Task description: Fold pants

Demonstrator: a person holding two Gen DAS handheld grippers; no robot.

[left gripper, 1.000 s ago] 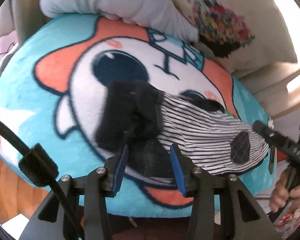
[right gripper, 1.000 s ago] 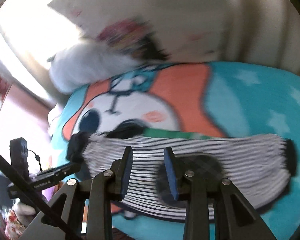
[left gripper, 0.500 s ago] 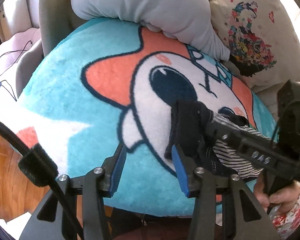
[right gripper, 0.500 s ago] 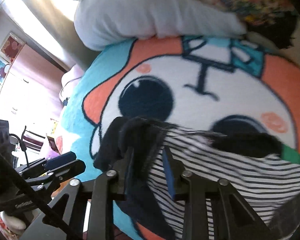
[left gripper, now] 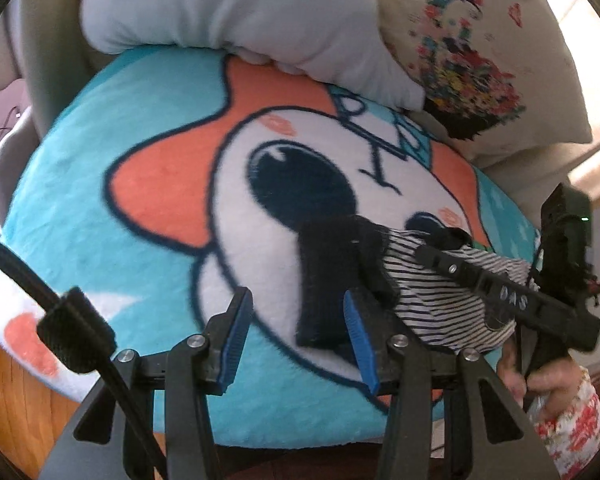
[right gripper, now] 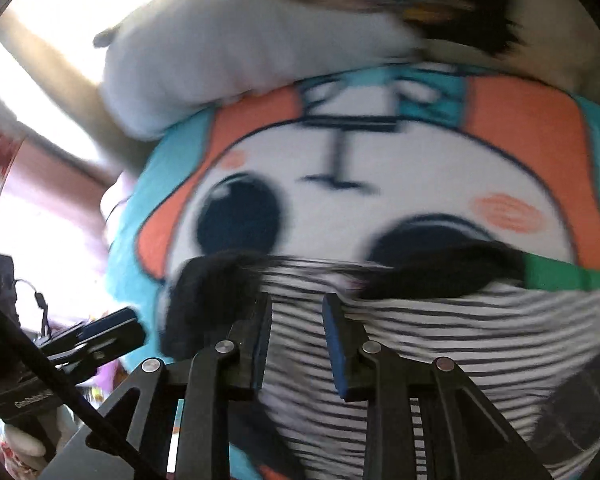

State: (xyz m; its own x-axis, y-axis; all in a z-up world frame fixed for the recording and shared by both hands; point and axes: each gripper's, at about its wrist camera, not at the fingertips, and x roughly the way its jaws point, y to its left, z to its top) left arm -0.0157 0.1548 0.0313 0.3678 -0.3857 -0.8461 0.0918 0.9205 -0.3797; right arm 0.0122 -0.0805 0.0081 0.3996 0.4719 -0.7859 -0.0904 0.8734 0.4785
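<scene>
The black-and-white striped fabric pants [left gripper: 432, 300] lie already folded into a bundle near the cartoon-printed plush blanket's [left gripper: 148, 208] right edge. Both grippers, left [left gripper: 296, 340] and right [right gripper: 296, 344], gape empty; blur suggests tidying remains.

Striped pants on a cartoon blanket, seen past the right gripper.

The right gripper [right gripper: 296, 344] hovers with its jaws apart over the striped pants [right gripper: 440, 328], whose black cuff bunches at the left. Far behind, a grey pillow [right gripper: 240, 48] rests on the blanket [right gripper: 380, 152]. The left gripper [right gripper: 100, 334] sits near left.
</scene>
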